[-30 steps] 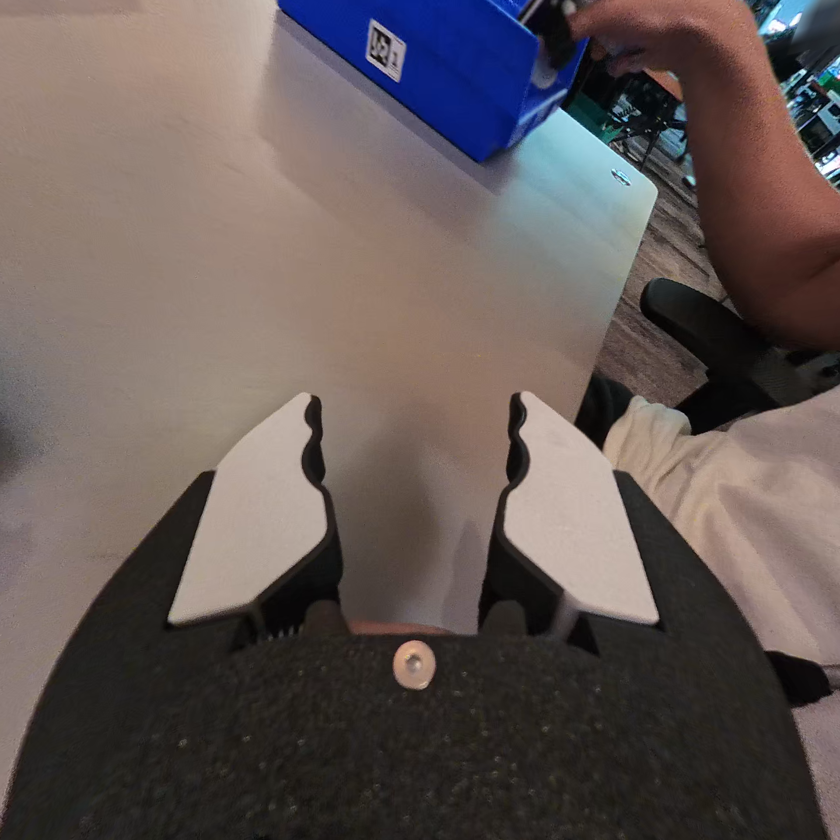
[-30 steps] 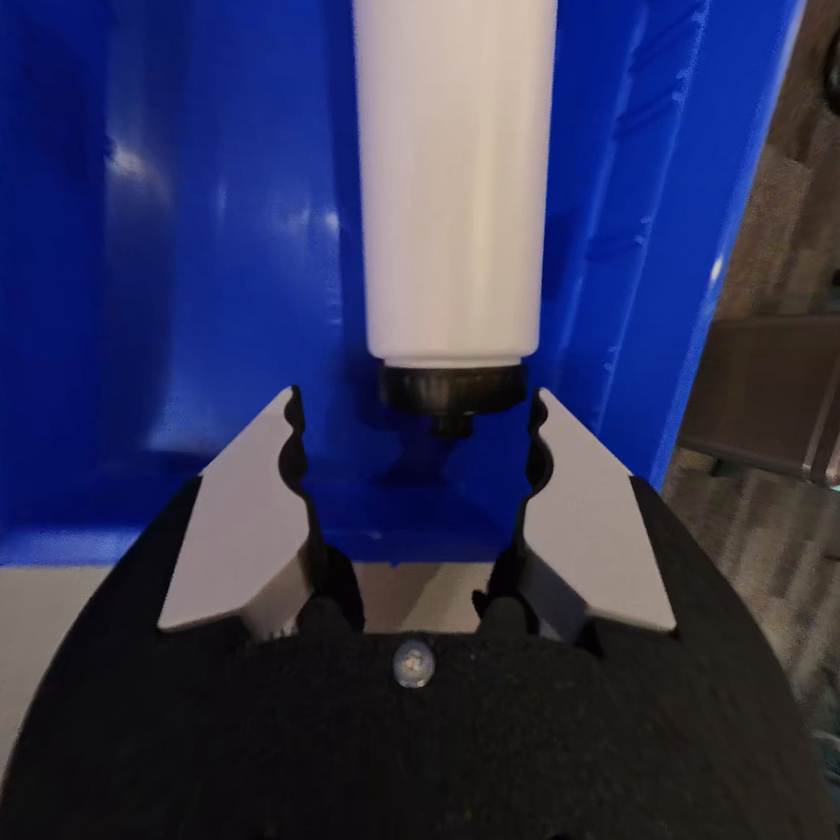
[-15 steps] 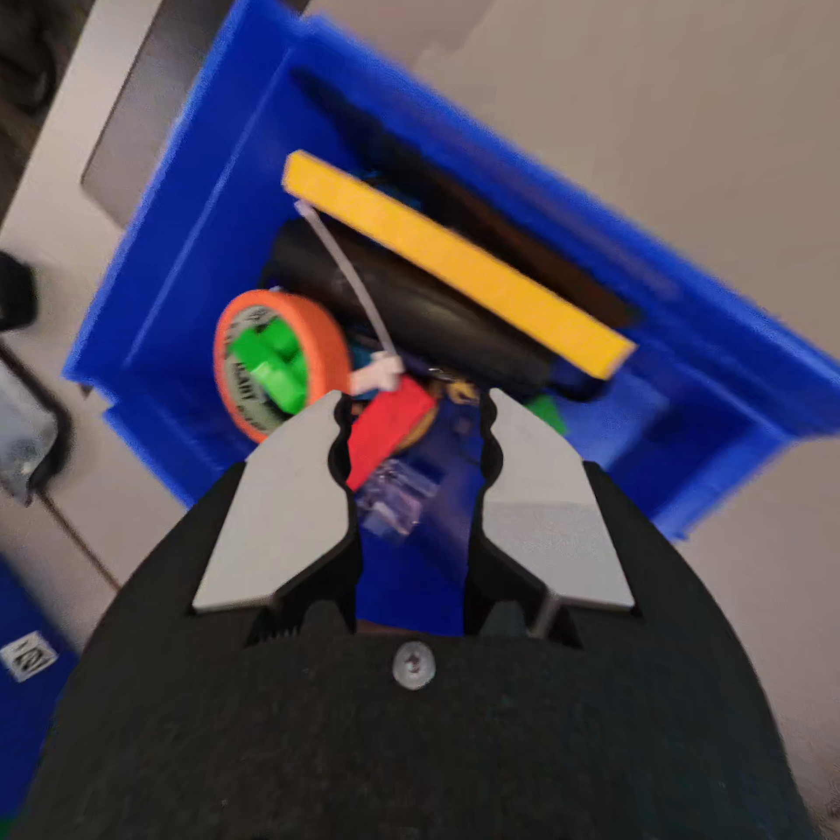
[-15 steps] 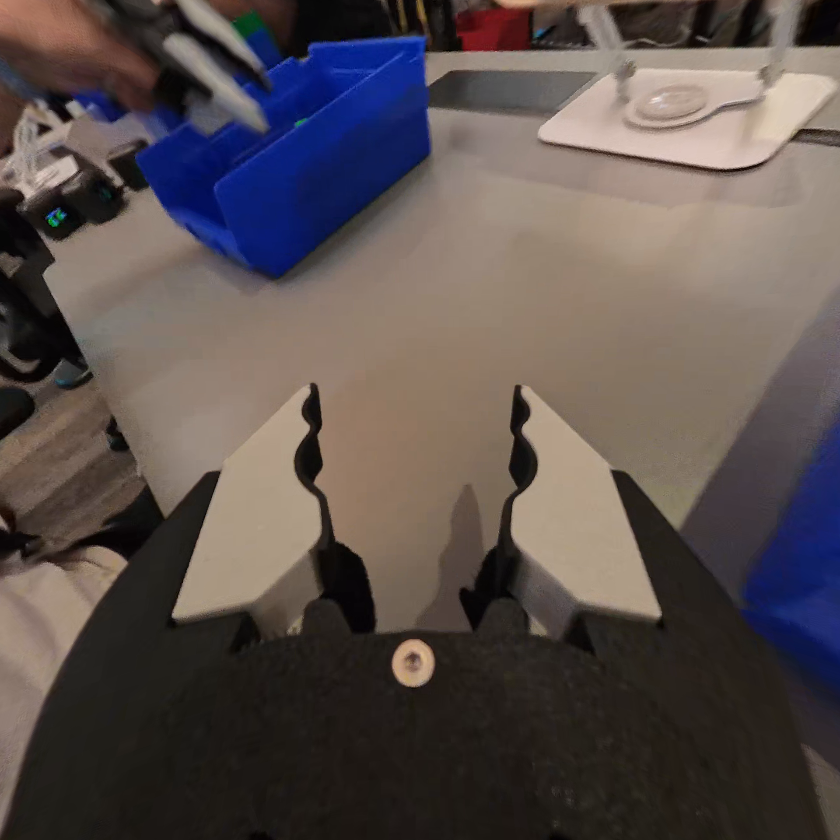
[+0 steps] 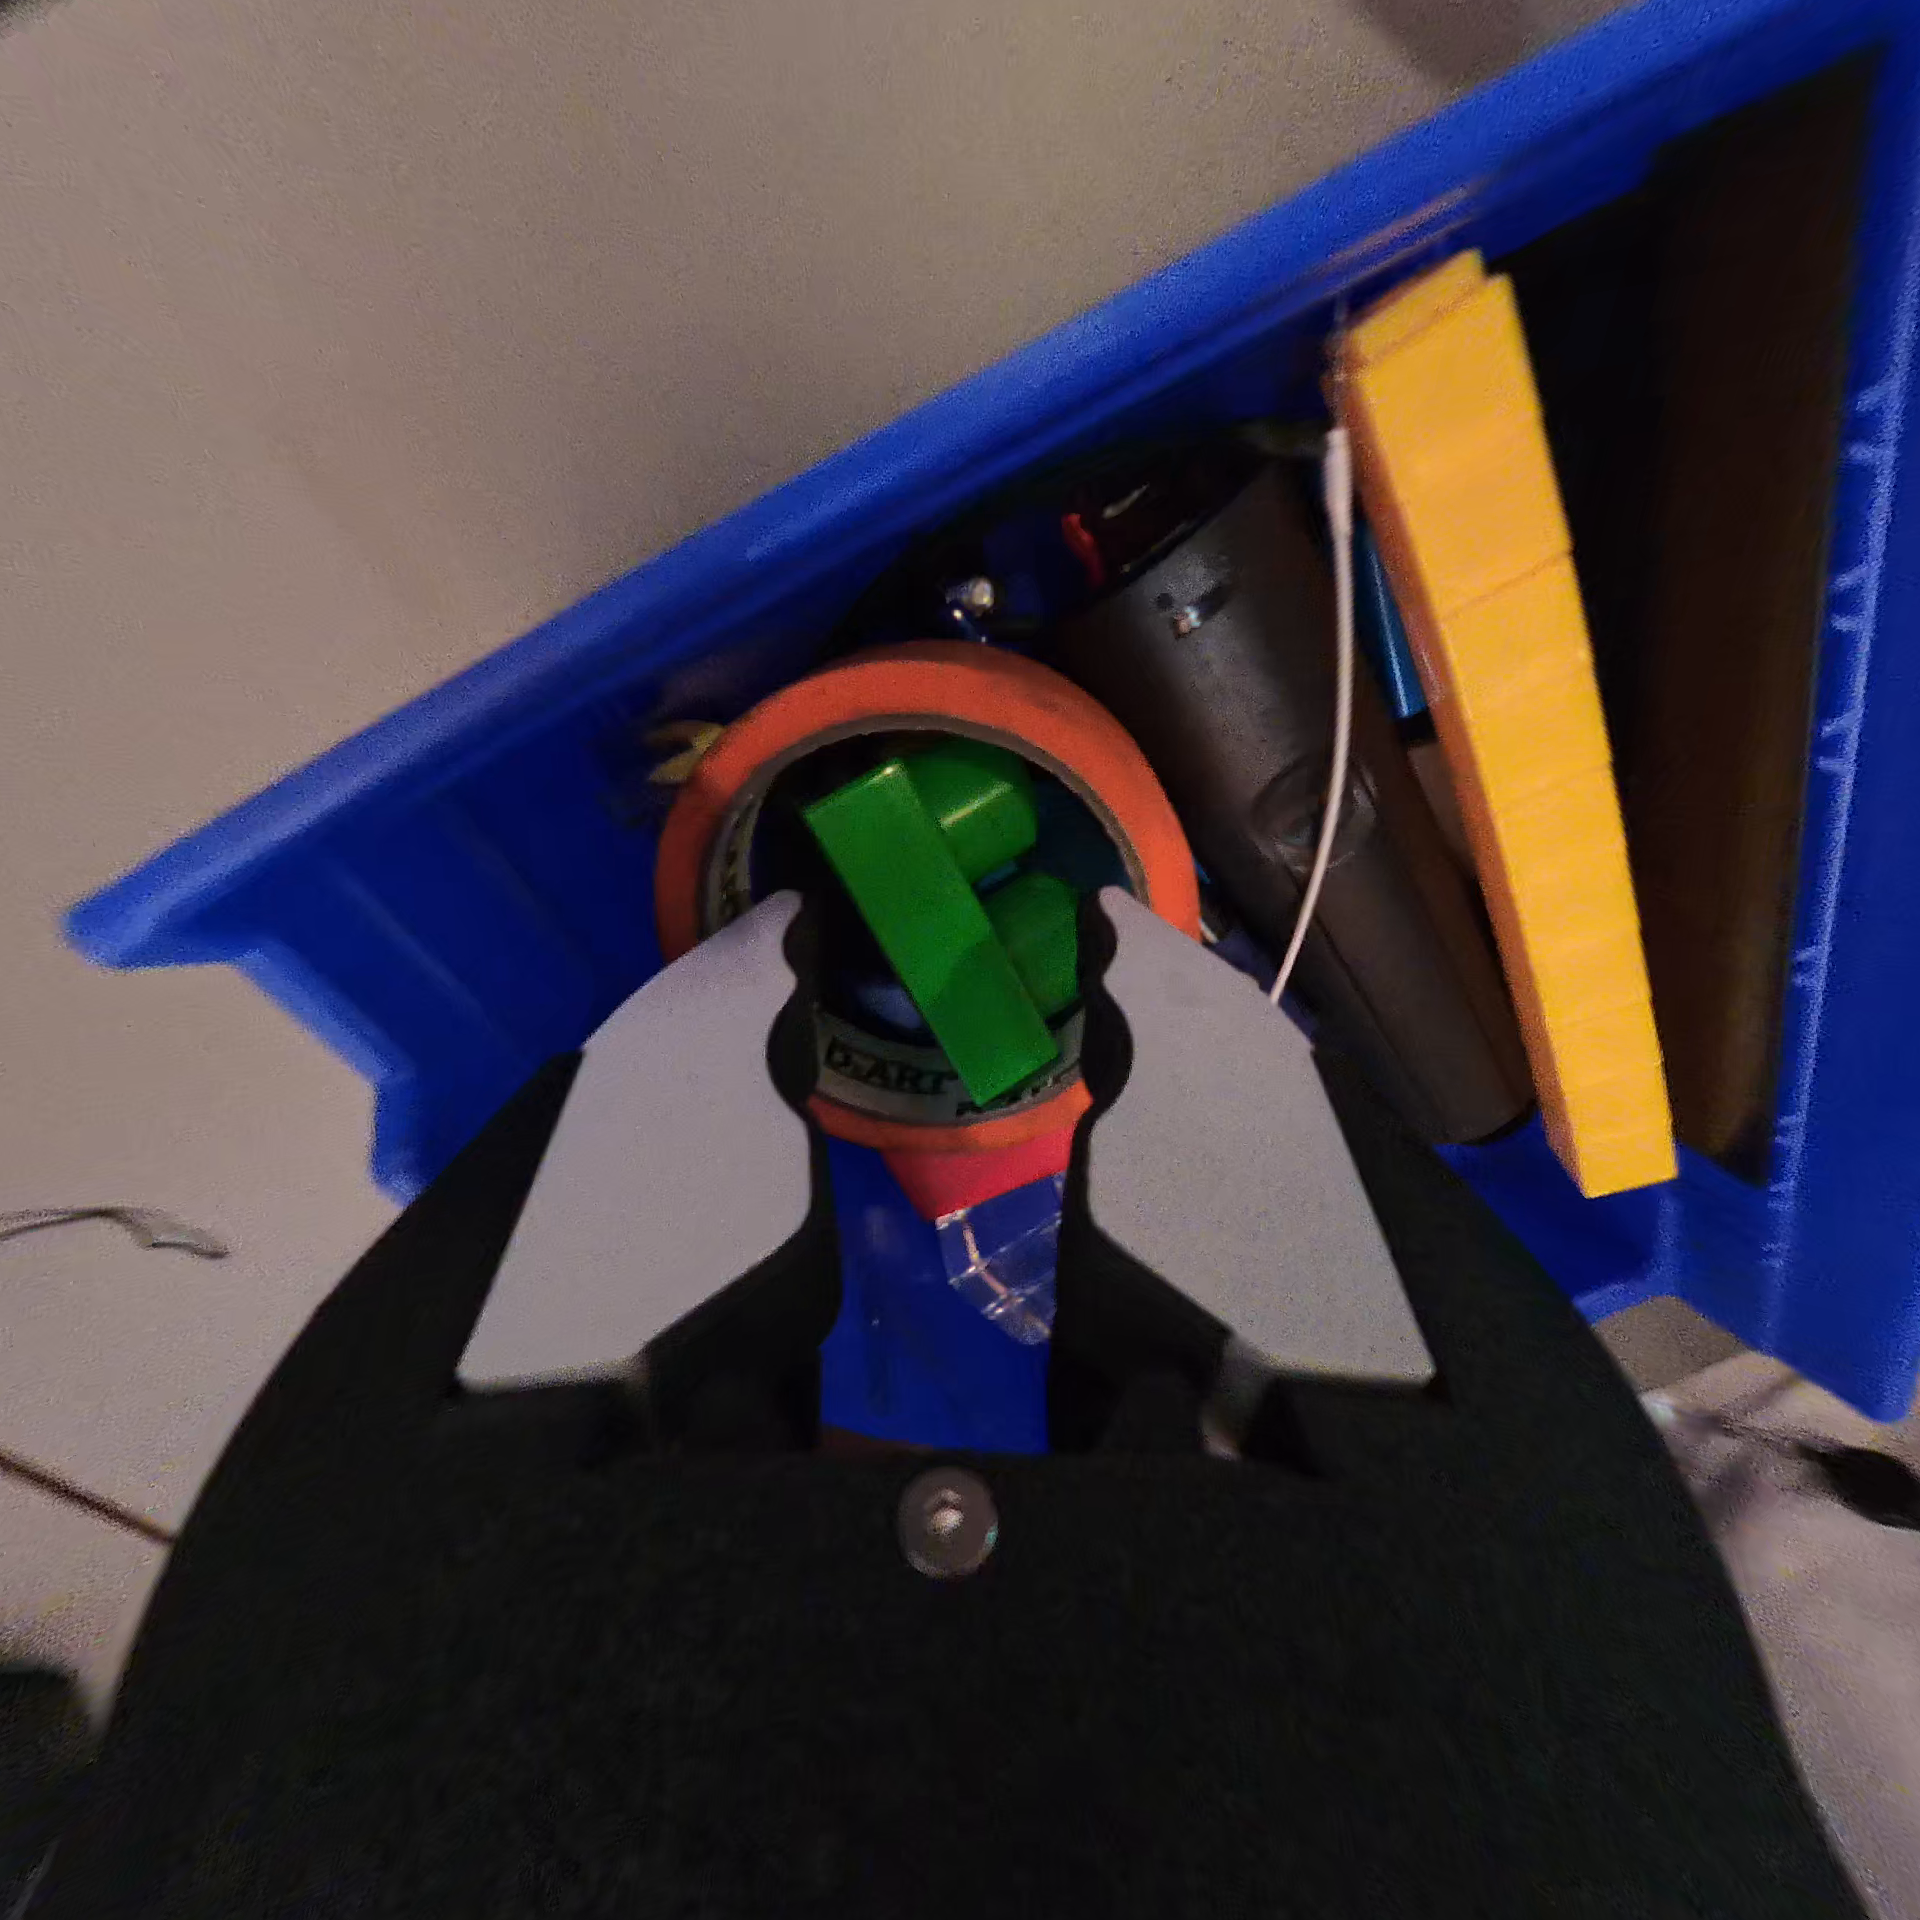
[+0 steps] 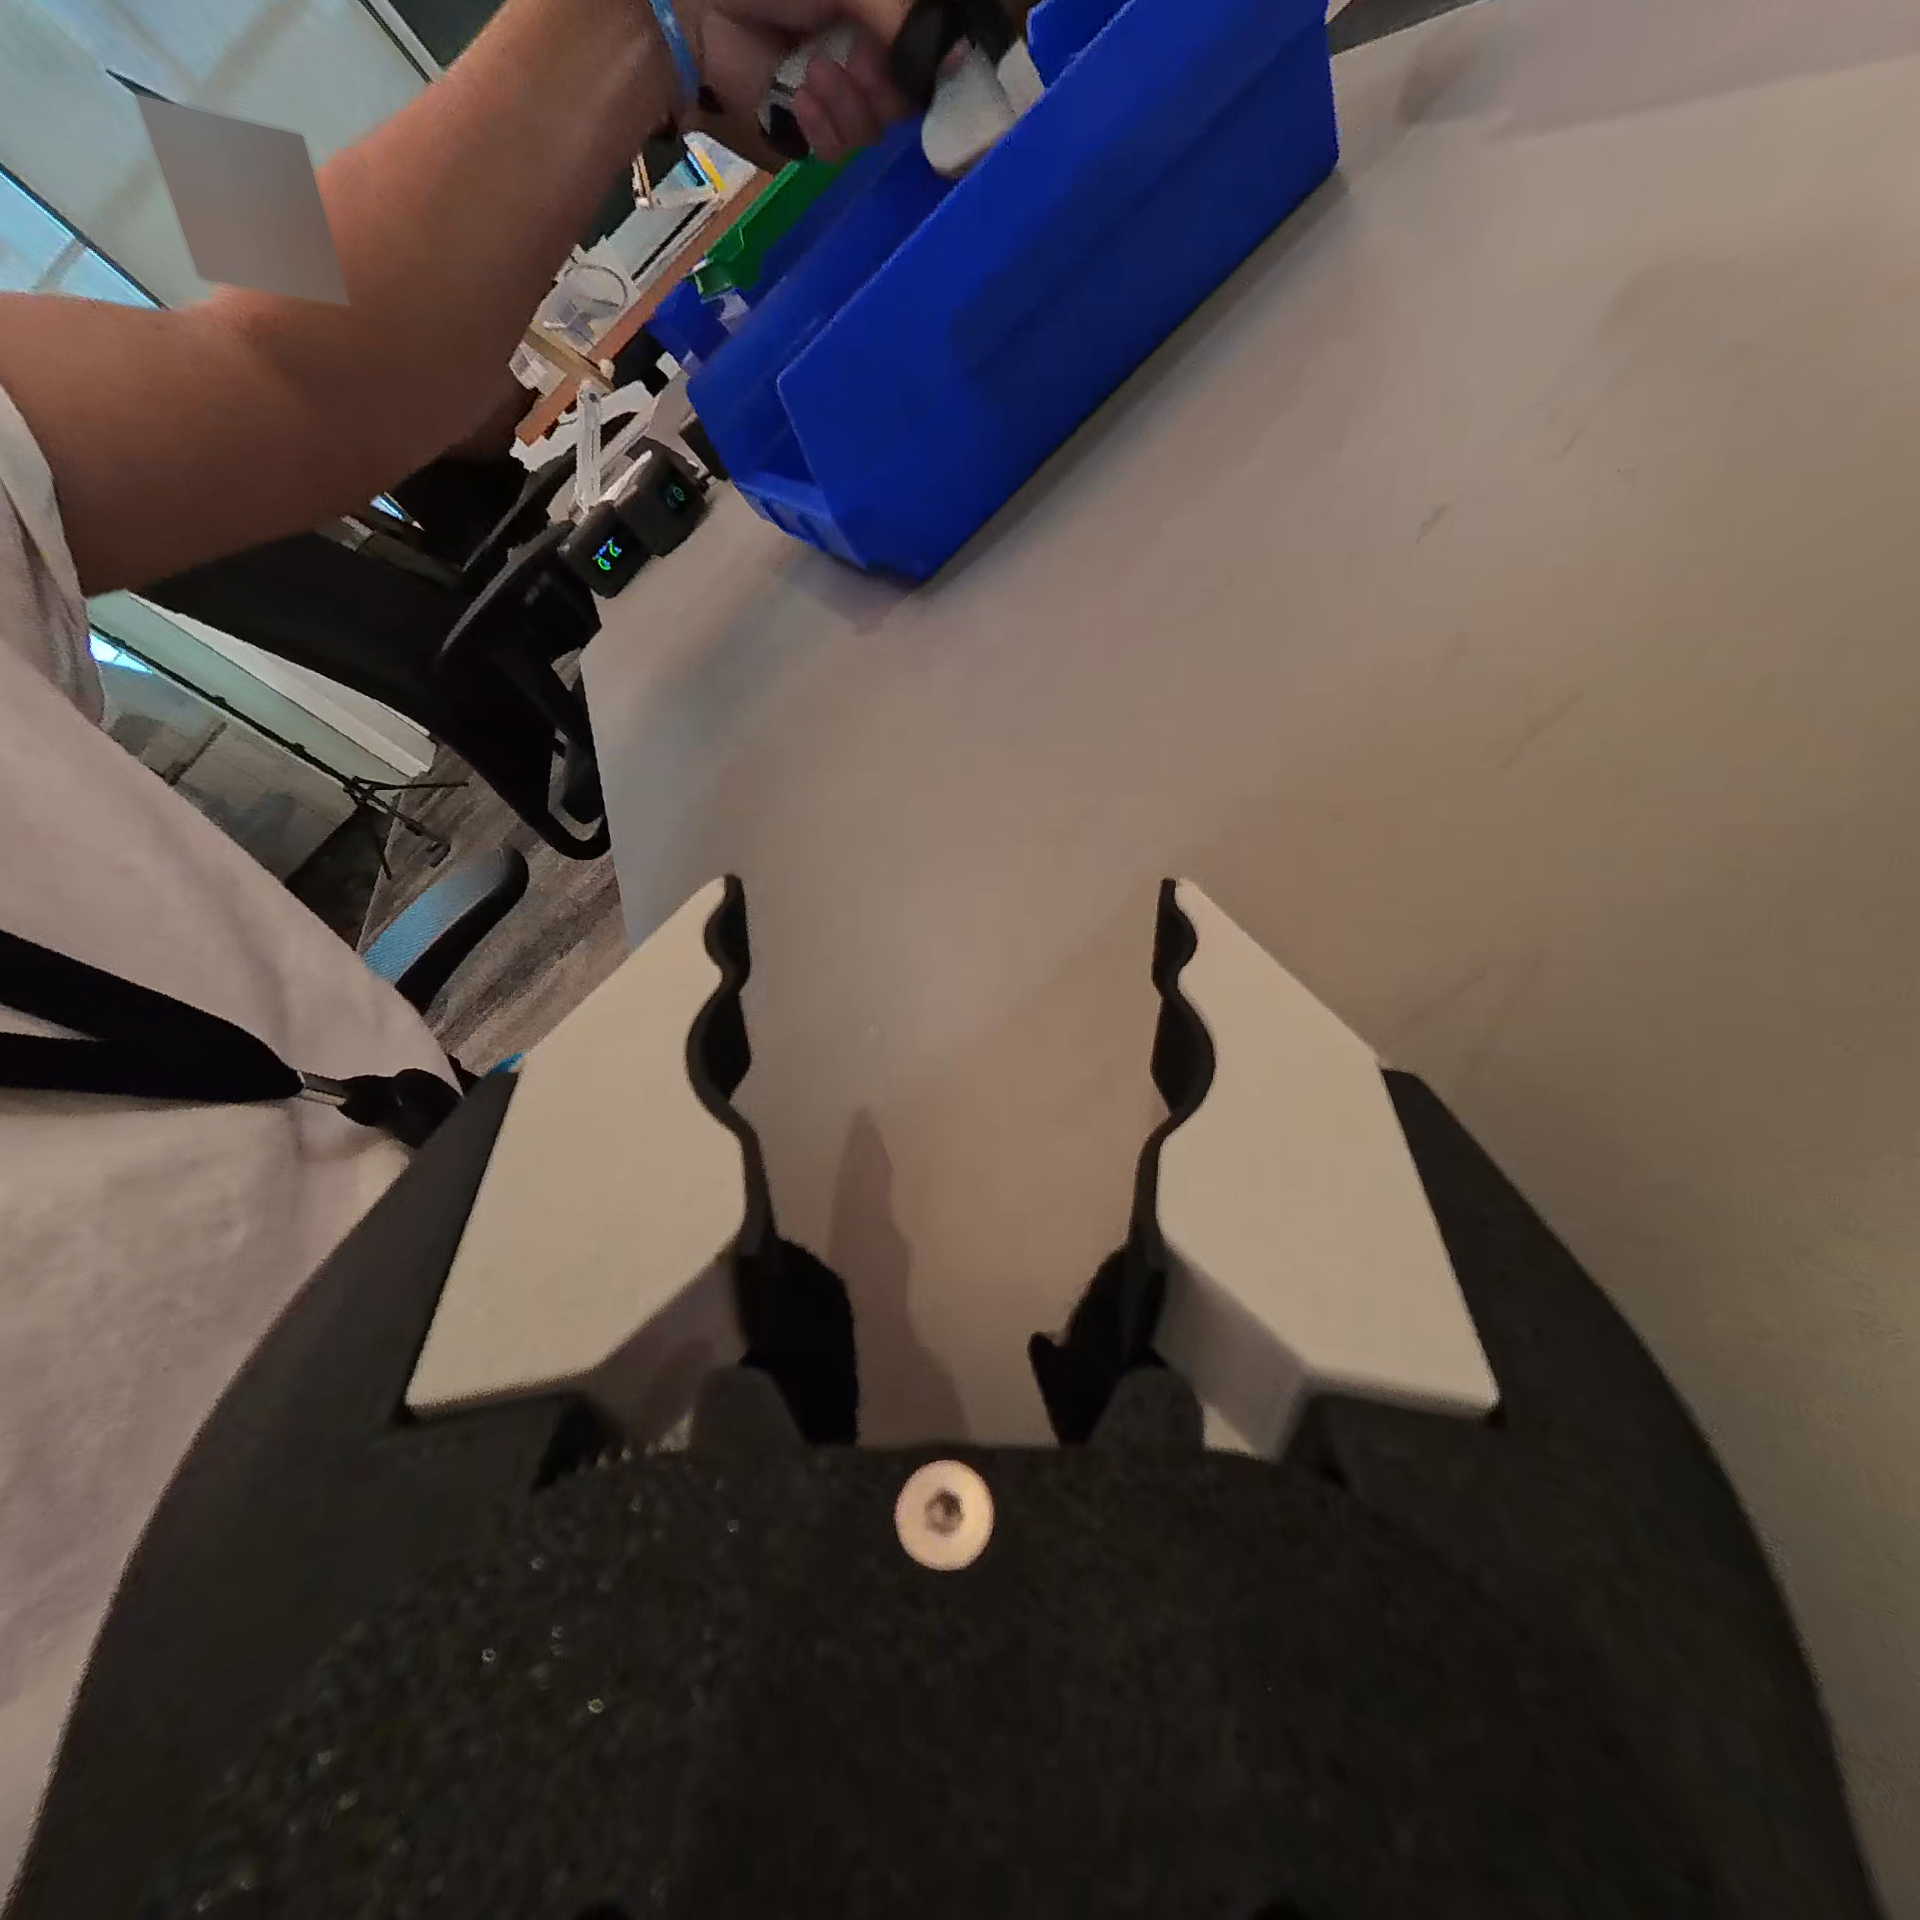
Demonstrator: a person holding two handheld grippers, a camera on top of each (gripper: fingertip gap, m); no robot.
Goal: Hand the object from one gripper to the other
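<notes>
Jaws on my left gripper (image 5: pixel 943 940) stand partly parted, one on each side of the green block (image 5: pixel 930 920) that sits inside the ring of the orange tape roll (image 5: pixel 920 717) in the blue bin (image 5: pixel 1797 1091); I cannot tell whether they touch the block yet, and nothing in the left wrist view shows it lifted. I take that green block to be the thing to hand over, though the tape roll is just as close and I would not swear to which is meant. Beside the tape roll, toward the far wall of the bin, lie a dark cylinder (image 5: pixel 1278 790), a thin white cord (image 5: pixel 1340 717) and a long yellow bar (image 5: pixel 1496 717); a red piece (image 5: pixel 987 1169) and a clear plastic scrap (image 5: pixel 1003 1273) lie just under the roll. My right gripper (image 6: pixel 951 904) hangs over the bare grey worktop (image 6: pixel 1455 623), well apart from the bin, its jaws wide and holding nothing. From that side I can see the person's hand (image 6: pixel 821 83) working at the bin's far end. As I judge it, the task is at its very start: the pick is not yet made, and the lift, the meeting of the two grippers and the passing-over are all left.
</notes>
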